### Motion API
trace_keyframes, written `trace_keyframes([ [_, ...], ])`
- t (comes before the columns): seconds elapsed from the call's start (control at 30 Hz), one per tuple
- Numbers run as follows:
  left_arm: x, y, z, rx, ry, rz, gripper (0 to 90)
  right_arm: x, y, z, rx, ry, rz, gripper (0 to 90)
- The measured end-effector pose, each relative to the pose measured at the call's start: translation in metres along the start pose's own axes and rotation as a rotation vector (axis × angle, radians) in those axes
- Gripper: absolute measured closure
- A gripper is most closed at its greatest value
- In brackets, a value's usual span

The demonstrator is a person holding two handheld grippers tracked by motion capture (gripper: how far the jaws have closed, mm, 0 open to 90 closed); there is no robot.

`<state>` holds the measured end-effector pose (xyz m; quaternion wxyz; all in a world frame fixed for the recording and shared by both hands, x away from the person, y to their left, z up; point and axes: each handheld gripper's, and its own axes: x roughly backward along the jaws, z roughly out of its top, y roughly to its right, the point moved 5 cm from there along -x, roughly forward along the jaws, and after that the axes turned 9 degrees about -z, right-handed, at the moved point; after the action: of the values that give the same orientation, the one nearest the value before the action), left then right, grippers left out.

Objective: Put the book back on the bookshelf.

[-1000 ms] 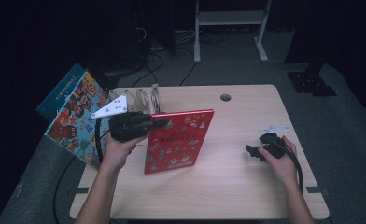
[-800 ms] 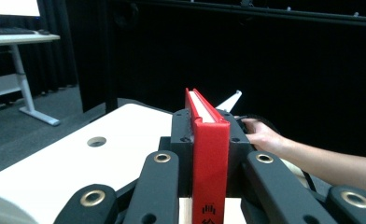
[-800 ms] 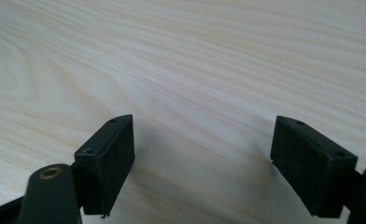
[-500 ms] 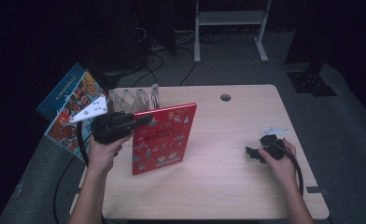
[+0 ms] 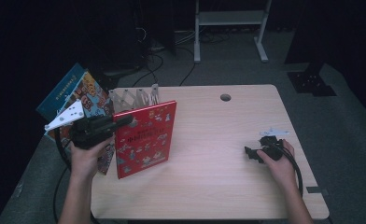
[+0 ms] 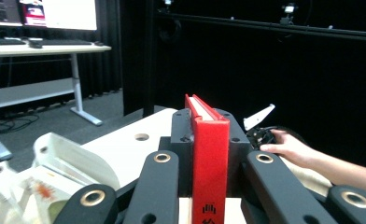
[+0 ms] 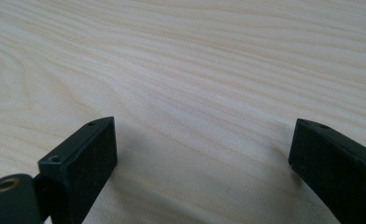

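Note:
A red picture book (image 5: 146, 137) stands upright on the wooden table (image 5: 218, 186), left of its middle. My left gripper (image 5: 125, 122) is shut on the book's top edge near the spine. In the left gripper view the red spine (image 6: 210, 154) is pinched between the two black jaws of the left gripper (image 6: 209, 130). My right gripper (image 5: 251, 153) rests low on the table at the right, in a hand. Its jaws have just been opening and stand wide apart, with bare wood between them in the right gripper view (image 7: 202, 140).
A white wire book rack (image 5: 134, 98) stands at the table's back left, just behind the red book. Colourful books (image 5: 78, 91) lean off the left edge beside it. A round cable hole (image 5: 225, 97) sits near the back edge.
My left gripper has carried the red book leftward across the table, toward the rack. The right hand has stayed where it was.

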<state>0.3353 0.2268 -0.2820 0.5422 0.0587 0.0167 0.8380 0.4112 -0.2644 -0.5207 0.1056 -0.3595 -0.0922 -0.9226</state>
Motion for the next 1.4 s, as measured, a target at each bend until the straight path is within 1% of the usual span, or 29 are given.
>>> trace_keyframes([
  [0.07,0.007,-0.002,-0.001,0.002,0.002,0.01,79.7,0.0,0.0,0.0,0.0,-0.001,0.0,6.6],
  [0.17,0.017,-0.003,-0.001,0.009,0.019,0.025,79.6,0.0,0.0,0.0,0.001,-0.001,-0.001,6.4],
  [0.33,0.033,-0.008,0.0,0.01,0.03,0.063,79.7,0.0,0.0,0.0,0.001,-0.001,-0.001,6.3],
  [0.6,0.058,-0.015,0.0,0.015,0.054,0.15,79.7,0.0,0.0,0.0,0.001,-0.001,-0.001,6.3],
  [0.7,0.063,-0.016,0.002,0.014,0.065,0.192,79.7,0.0,0.0,0.0,0.001,-0.001,-0.001,6.2],
  [0.77,0.064,-0.018,0.003,0.001,0.064,0.233,79.7,-0.001,0.0,0.0,0.001,-0.001,-0.002,6.1],
  [0.9,0.064,-0.021,0.004,-0.012,0.073,0.312,79.7,-0.001,0.0,0.0,0.001,-0.001,-0.002,6.1],
  [1.0,0.063,-0.025,0.005,-0.017,0.089,0.379,79.7,-0.001,0.0,0.0,0.001,-0.002,-0.002,6.1],
  [1.1,0.062,-0.031,0.003,-0.014,0.102,0.444,79.7,-0.001,0.0,0.0,0.002,-0.001,-0.002,6.1],
  [1.13,0.061,-0.034,0.003,-0.01,0.112,0.461,79.7,-0.001,0.0,0.0,0.002,-0.001,-0.002,6.1],
  [1.27,0.057,-0.044,-0.002,-0.005,0.118,0.519,79.7,-0.001,0.0,0.0,0.002,0.0,-0.002,6.1],
  [1.4,0.05,-0.051,-0.003,-0.011,0.122,0.562,79.7,-0.001,0.0,0.0,0.001,-0.002,-0.001,5.9],
])
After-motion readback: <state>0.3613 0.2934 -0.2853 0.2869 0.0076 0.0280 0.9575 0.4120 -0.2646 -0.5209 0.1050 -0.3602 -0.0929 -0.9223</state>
